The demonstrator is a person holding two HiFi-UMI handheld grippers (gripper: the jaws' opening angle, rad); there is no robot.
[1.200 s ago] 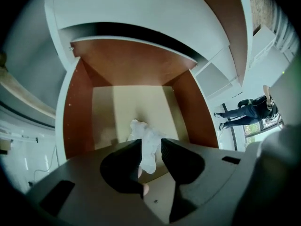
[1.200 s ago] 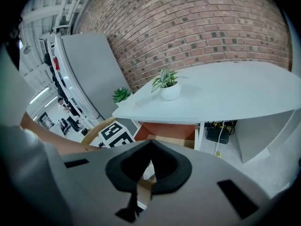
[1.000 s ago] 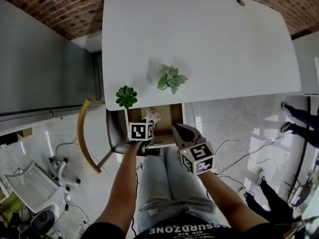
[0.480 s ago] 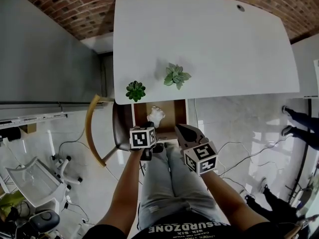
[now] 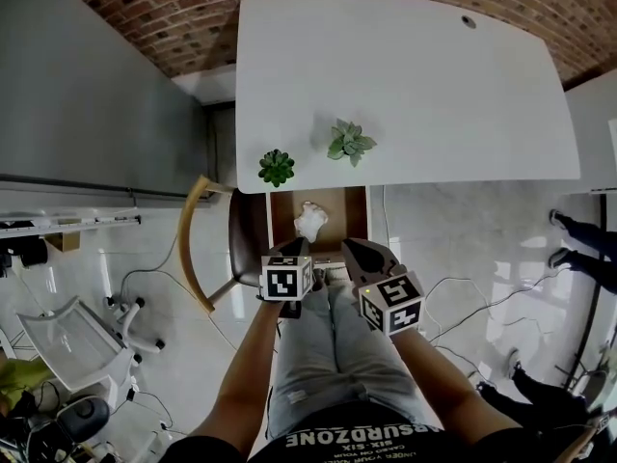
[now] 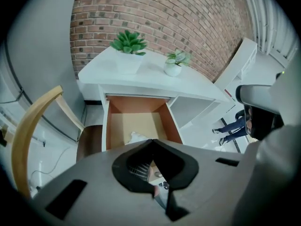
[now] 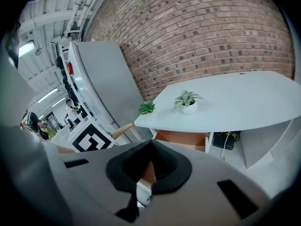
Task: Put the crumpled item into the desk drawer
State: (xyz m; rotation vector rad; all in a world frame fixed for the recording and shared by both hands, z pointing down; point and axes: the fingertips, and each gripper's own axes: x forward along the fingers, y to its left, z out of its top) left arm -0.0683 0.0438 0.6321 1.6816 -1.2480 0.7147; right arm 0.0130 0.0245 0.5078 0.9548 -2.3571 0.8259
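Brick wall (image 5: 174, 17) backs the white desk (image 5: 415, 85), whose drawer (image 5: 281, 222) stands pulled out with the crumpled item (image 5: 310, 220) lying inside, while the left gripper (image 5: 297, 247) and right gripper (image 5: 349, 247) hang before it, jaws pressed together on nothing.

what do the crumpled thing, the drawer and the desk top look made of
Crumpled item: probably paper or tissue; matte white with creased folds.
Drawer: looks like wood or laminated board; smooth brown walls, paler floor.
Desk top: likely white laminate; smooth and uniform, with no grain showing.
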